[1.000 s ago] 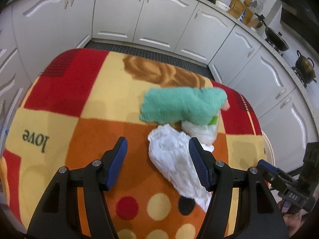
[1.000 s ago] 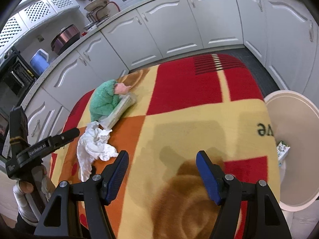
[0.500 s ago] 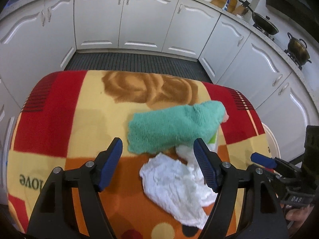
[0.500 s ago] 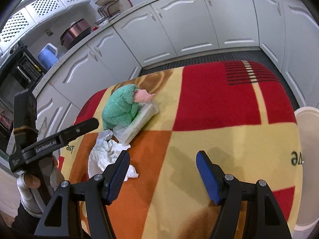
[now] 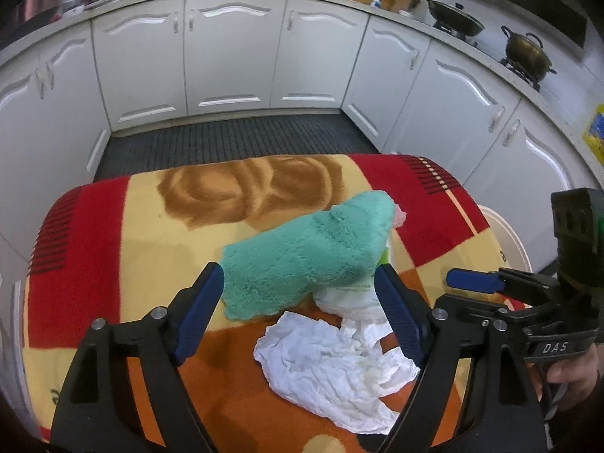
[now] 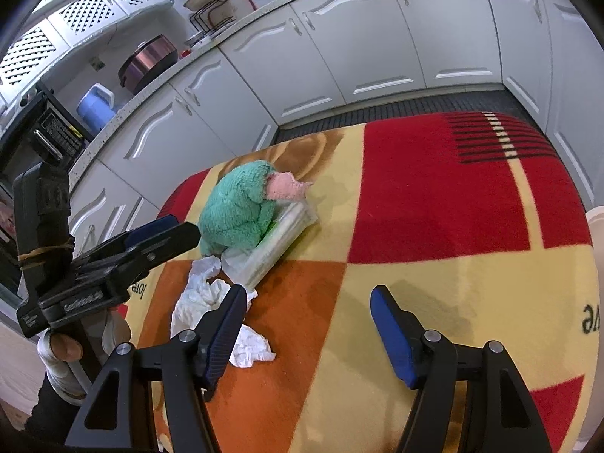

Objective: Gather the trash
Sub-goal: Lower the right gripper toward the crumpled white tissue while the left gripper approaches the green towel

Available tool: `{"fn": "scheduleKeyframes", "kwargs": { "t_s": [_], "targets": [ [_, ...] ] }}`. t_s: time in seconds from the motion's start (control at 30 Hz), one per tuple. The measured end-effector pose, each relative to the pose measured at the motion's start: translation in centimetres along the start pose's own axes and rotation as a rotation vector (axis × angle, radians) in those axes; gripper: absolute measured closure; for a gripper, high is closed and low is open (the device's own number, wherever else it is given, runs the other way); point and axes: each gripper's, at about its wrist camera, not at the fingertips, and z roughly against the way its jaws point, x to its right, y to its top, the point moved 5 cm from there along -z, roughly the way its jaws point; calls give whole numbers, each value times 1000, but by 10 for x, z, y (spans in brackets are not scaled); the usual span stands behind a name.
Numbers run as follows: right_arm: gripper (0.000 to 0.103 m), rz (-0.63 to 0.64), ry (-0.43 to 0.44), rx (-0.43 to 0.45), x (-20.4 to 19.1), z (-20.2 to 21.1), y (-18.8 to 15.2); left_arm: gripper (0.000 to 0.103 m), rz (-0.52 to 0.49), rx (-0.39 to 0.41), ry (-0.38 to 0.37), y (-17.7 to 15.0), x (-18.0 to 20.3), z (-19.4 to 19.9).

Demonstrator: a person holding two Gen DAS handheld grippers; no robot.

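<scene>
The left gripper (image 5: pixel 298 313) tilts steeply down over the patterned blanket (image 5: pixel 113 234), its blue-padded jaws spreading wider at this moment. They straddle the near end of the green fluffy towel (image 5: pixel 309 256) and the far part of the crumpled white tissue (image 5: pixel 332 362) without pressing on either, so the claw is released. The tissue lies on the orange patch of the blanket, just in front of the towel and touching a clear plastic packet (image 6: pixel 275 241) that pokes out from under the towel. A pink cloth (image 6: pixel 285 188) shows at the towel's far end.

The right gripper (image 6: pixel 305 332) also angles down over the blanket, to the right of the towel, its jaws apart with nothing but bare blanket between them; its left jaw overlaps the edge of the tissue in view. In the right wrist view a hand (image 6: pixel 64 351) grips the left tool's handle at the blanket's left edge. A round pale bin (image 5: pixel 509 241) stands beside the blanket's right edge.
</scene>
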Motion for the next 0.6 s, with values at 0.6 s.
{"fn": "scheduleKeyframes", "kwargs": {
  "t_s": [0.6],
  "targets": [
    [36,2,22,-12,-2,-10,2,21,22,-89,-20,27,6,-52]
  ]
}}
